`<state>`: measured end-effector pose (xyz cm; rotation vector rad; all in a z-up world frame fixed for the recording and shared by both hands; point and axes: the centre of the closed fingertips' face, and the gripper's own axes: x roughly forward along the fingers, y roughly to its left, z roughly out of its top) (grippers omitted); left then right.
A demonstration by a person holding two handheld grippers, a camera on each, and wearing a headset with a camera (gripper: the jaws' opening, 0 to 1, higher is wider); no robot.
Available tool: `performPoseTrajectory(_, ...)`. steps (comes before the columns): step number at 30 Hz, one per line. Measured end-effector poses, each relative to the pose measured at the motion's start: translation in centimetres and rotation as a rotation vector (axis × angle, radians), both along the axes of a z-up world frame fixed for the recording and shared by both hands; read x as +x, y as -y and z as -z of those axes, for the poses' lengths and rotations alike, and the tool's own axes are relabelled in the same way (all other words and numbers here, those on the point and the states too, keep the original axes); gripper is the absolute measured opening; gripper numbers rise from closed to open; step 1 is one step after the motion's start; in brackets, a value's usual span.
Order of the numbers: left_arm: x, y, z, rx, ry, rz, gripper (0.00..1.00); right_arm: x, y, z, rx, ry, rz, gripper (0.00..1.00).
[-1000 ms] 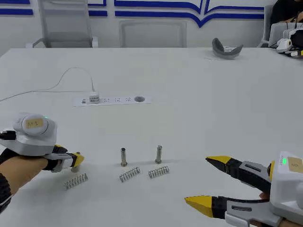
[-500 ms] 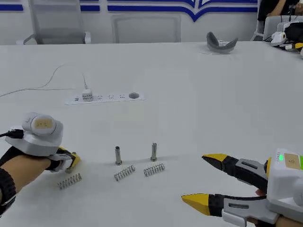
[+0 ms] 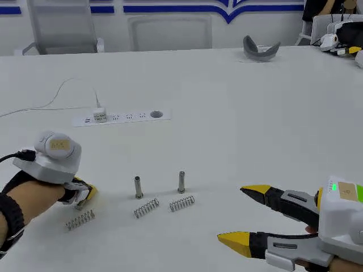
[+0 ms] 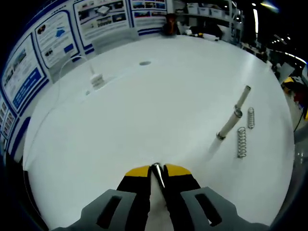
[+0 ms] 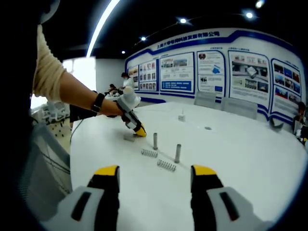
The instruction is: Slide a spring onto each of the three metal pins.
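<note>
Broad white table (image 3: 244, 107), left tool (image 3: 87, 194) tight around a pin (image 4: 157, 172), right tool (image 3: 241, 215) wide open by the near edge.

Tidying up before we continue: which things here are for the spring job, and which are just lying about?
For the job: springs; standing pins; third pin in the left gripper.
Lying about: power strip, grey curved piece, chairs.

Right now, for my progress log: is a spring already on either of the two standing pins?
No: the left standing pin and the right standing pin are bare; the springs lie flat on the table.
</note>
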<state>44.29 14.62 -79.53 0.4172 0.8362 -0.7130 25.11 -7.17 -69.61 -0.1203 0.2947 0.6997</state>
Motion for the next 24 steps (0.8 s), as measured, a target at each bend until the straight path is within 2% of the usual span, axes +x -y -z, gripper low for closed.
performPoseTrajectory(8,-0.3,0.0,0.2,0.039,-0.003,-0.017,0.08,0.0,0.0,-0.2,0.005,0.006,-0.002,0.6)
performPoseTrajectory(10,-0.4,-0.1,0.2,0.05,-0.013,-0.031,0.08,0.0,0.0,-0.3,0.004,0.011,-0.002,0.6)
performPoseTrajectory(14,-0.5,-0.3,0.1,0.036,-0.019,-0.046,0.07,0.0,0.1,-0.5,0.012,0.018,0.001,0.59)
performPoseTrajectory(18,-0.4,-0.4,-1.1,0.005,0.0,-0.057,0.07,0.1,0.1,-0.5,0.015,0.019,0.002,0.59)
performPoseTrajectory(24,-0.7,-0.7,-2.1,-0.009,0.021,-0.06,0.07,0.2,-0.2,-0.7,0.016,0.024,-0.008,0.59)
